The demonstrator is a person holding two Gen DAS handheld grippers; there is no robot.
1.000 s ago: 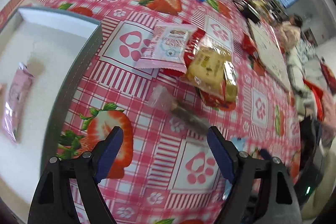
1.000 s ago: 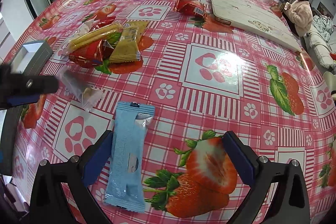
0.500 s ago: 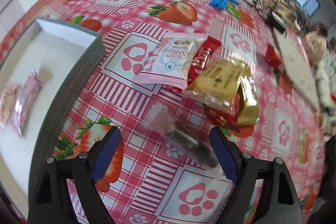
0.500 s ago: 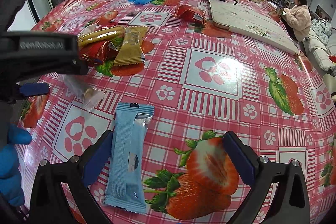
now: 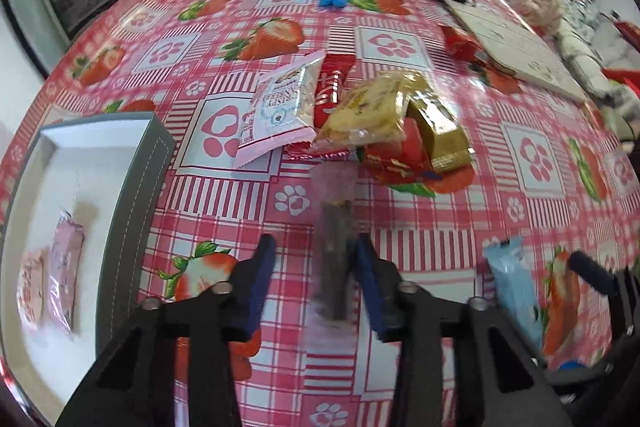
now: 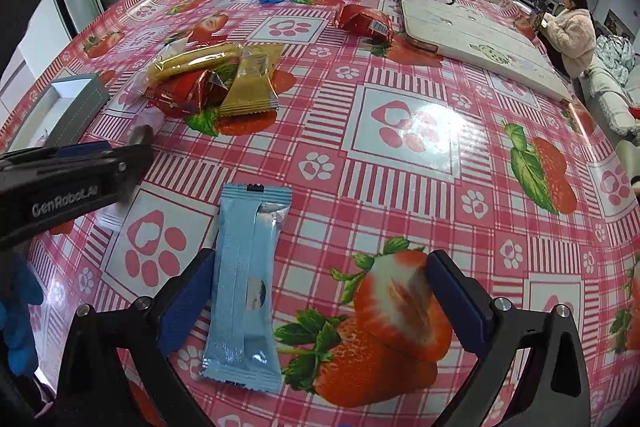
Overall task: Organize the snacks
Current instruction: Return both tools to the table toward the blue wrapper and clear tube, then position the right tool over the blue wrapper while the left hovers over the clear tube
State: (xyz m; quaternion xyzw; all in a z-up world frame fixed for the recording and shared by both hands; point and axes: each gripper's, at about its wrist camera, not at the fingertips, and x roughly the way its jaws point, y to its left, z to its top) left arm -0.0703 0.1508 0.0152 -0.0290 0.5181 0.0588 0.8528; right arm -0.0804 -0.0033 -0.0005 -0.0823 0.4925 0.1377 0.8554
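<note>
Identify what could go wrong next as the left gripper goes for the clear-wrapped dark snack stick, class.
1. The left gripper straddles the dark snack stick unevenly, its right jaw near or touching the stick; closing could push it sideways.
2. The clear wrapper looks slippery, so it may slide out.
3. The grey box has a raised wall that the stick might catch on.

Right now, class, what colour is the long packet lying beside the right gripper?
Light blue packet; right wrist view shows it best.

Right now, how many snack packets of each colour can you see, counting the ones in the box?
Red packets: 3
Pink packets: 3
Yellow or gold packets: 2
Blue packet: 1
Clear wrapper with a dark stick: 1
Total: 10
</note>
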